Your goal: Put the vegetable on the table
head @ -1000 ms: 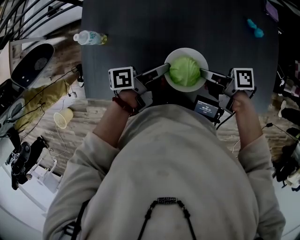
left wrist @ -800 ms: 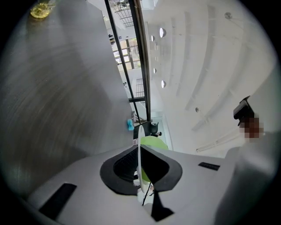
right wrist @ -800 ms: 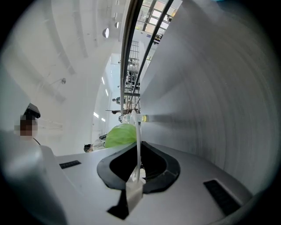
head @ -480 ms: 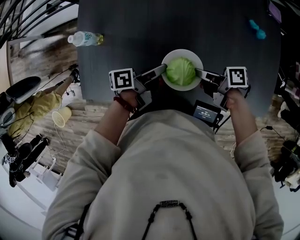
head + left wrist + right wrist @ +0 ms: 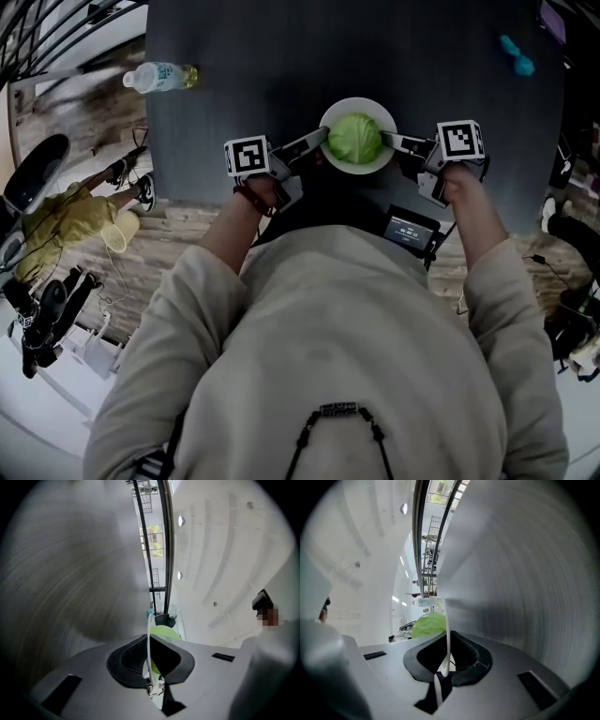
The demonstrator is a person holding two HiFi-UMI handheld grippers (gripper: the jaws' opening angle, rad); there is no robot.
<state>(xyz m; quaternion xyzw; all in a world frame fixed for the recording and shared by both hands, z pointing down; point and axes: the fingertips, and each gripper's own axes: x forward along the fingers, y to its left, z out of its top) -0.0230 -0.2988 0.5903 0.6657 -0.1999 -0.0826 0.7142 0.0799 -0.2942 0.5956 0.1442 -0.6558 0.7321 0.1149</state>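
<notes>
Head view: the cabbage (image 5: pixel 354 138) sits in a white plate (image 5: pixel 371 169) above the dark table (image 5: pixel 281 56), near its front edge. Whether the plate rests on the table cannot be told.

Risk, as judged: the plate hangs on 2 thin rim grips. Uneven lowering, or either side let go early, could tip it and roll the cabbage off.

Left gripper (image 5: pixel 317 143) and right gripper (image 5: pixel 394 142) each have jaws almost together. They pinch opposite sides of the plate rim and touch nothing else.
</notes>
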